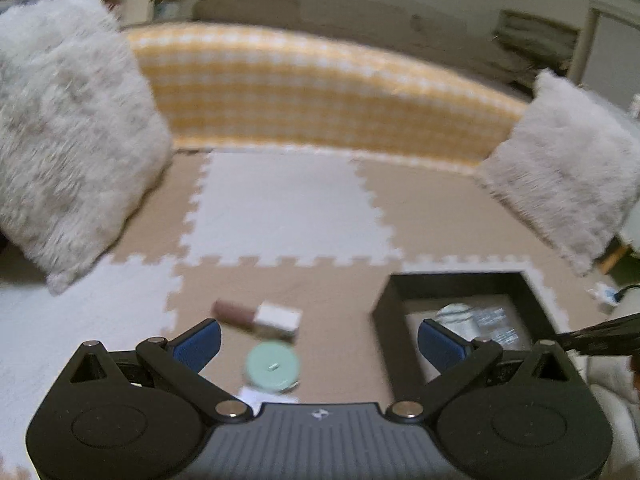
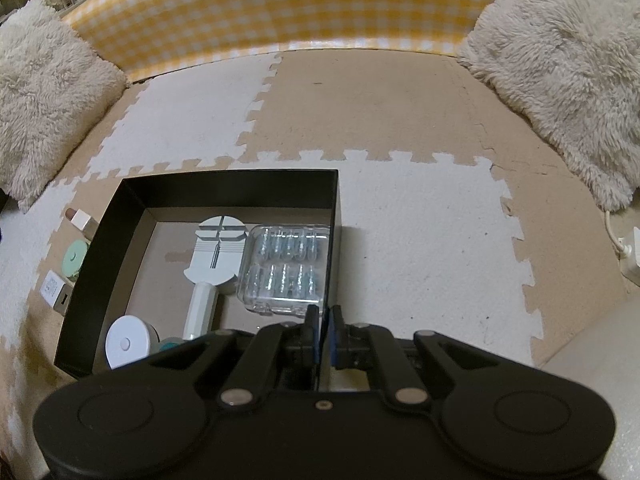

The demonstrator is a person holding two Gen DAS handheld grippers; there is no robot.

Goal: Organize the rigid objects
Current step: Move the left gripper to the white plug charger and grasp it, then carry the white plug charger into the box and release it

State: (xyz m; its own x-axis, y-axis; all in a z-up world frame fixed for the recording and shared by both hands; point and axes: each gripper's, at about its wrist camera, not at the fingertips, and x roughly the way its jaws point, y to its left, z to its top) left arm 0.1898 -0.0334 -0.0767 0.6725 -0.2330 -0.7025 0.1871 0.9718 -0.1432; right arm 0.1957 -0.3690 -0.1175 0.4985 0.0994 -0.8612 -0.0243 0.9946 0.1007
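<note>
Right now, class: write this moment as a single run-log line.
left gripper: open, empty | right gripper: shut, at black box edge | outside box: lip gloss tube, mint round case

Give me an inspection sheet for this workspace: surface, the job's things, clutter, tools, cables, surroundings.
Surface: foam puzzle mat, beige and white tiles.
Job's things: black box holds a clear plastic case, a white flat tool with a handle and a white round tin. Outside it, along its left wall: lip gloss tube, mint round tin, white charger block.
Clutter: nothing seen.
Tools: left tool open, empty, above the mint tin; right tool shut, empty, at the box's near right corner.
Cables: white cord and plug at the mat's right edge.
Surroundings: yellow checked cushion, two fluffy pillows.
</note>
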